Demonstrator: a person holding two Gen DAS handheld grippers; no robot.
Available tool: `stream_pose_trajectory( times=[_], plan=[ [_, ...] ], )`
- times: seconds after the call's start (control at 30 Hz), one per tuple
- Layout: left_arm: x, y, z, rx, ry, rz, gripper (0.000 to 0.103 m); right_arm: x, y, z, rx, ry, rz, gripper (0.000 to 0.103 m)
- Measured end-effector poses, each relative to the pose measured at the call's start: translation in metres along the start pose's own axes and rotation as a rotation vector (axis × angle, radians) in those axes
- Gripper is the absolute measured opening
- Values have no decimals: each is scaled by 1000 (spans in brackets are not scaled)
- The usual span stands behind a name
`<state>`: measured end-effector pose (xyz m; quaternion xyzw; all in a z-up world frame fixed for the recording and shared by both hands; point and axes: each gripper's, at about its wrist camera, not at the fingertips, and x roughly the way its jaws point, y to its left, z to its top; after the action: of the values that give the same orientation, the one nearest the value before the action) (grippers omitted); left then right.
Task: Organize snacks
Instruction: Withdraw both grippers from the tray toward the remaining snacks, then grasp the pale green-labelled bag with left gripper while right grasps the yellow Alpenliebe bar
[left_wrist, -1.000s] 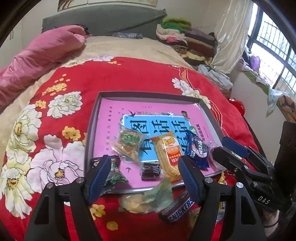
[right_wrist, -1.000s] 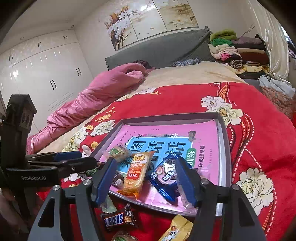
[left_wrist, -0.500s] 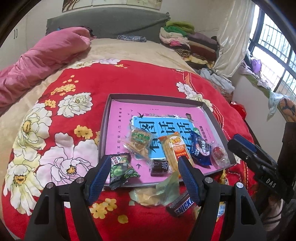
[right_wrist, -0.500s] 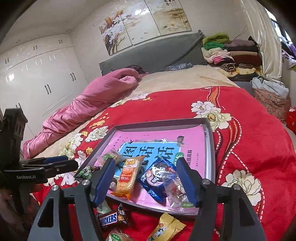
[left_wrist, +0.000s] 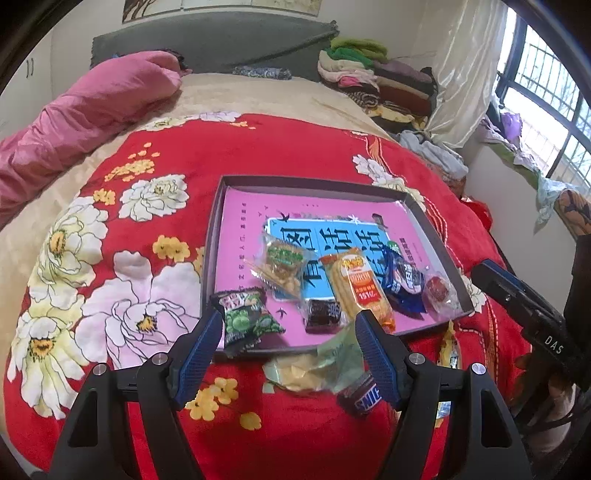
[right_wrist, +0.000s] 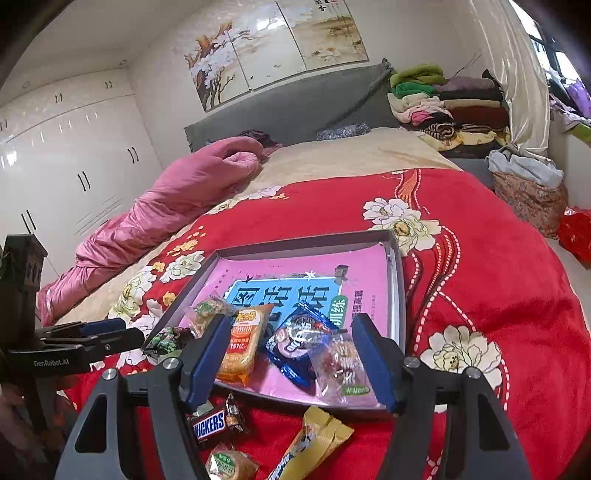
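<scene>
A grey shallow tray (left_wrist: 310, 181) with a pink printed sheet inside lies on the red floral blanket. In it lie a green-label clear pack (left_wrist: 284, 264), an orange cracker pack (left_wrist: 364, 288), a blue cookie pack (left_wrist: 402, 280), a dark candy (left_wrist: 323, 314) and a clear red-candy pack (right_wrist: 340, 365). A green pea pack (left_wrist: 245, 317) rests over the tray's near left corner. My left gripper (left_wrist: 288, 325) hangs open and empty just before that edge. My right gripper (right_wrist: 291, 332) is open above the tray's (right_wrist: 303, 242) near edge, holding nothing.
On the blanket in front of the tray lie a Snickers bar (left_wrist: 360, 398), a pale green pack (left_wrist: 314, 365) and a yellow pack (right_wrist: 314, 443). A pink quilt (left_wrist: 92, 118) lies at the left. Folded clothes (left_wrist: 369, 74) are stacked at the back right.
The right gripper has drawn back from over the tray, leaving the clear red-candy pack lying inside. The left gripper has backed off a little, and the green pea pack now lies clear of its finger.
</scene>
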<state>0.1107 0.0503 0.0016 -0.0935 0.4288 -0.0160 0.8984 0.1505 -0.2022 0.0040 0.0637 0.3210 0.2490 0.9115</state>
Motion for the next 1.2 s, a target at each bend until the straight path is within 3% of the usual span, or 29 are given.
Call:
stream_pose_trajectory(
  times=[0.4,1.2],
  plan=[
    [6,2,-24,23,54,-2,76,-9,5,-17,18,42,-33,68],
    [16,-4,-41,29,116,-45,76,-23,15,-46,-12,114,-67,71]
  ],
)
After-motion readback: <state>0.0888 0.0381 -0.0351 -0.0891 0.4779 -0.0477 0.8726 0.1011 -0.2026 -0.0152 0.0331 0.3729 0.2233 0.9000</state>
